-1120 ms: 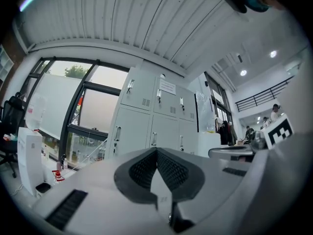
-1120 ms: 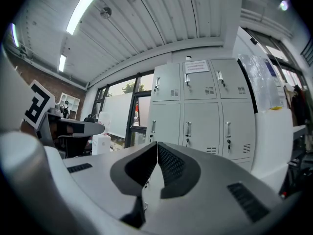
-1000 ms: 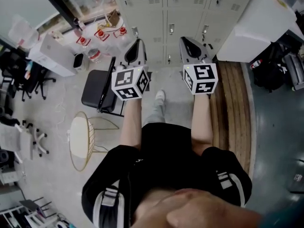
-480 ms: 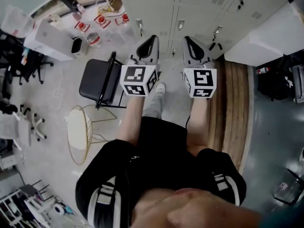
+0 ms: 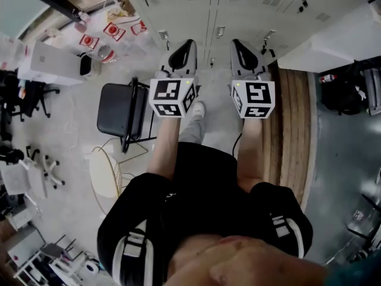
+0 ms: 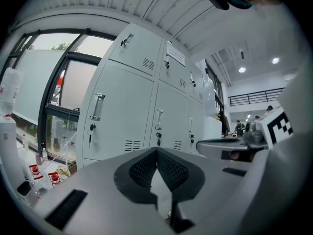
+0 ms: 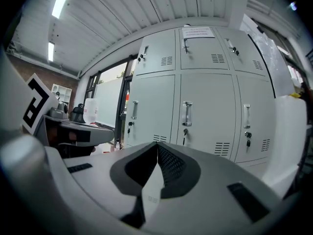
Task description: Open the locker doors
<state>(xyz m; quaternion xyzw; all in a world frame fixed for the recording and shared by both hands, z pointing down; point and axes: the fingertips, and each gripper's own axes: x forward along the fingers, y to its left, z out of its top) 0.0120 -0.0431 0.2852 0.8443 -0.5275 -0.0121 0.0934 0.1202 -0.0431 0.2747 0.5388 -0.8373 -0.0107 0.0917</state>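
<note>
The pale grey metal locker doors (image 7: 210,106) are standing shut, ahead of both grippers and not touching either; each door is carrying a slim upright chrome handle (image 7: 187,114), its long axis running vertically; the right gripper (image 7: 157,146) is pointing almost squarely at that handle, jaws pressed together on nothing; the left gripper (image 6: 157,150), likewise closed and empty, is facing the bank at a slant; the right hand is probably sitting better placed, its jaws needing to part first.

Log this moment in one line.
left gripper: shut, empty | right gripper: shut, empty | pale grey metal locker doors: closed, untouched
</note>
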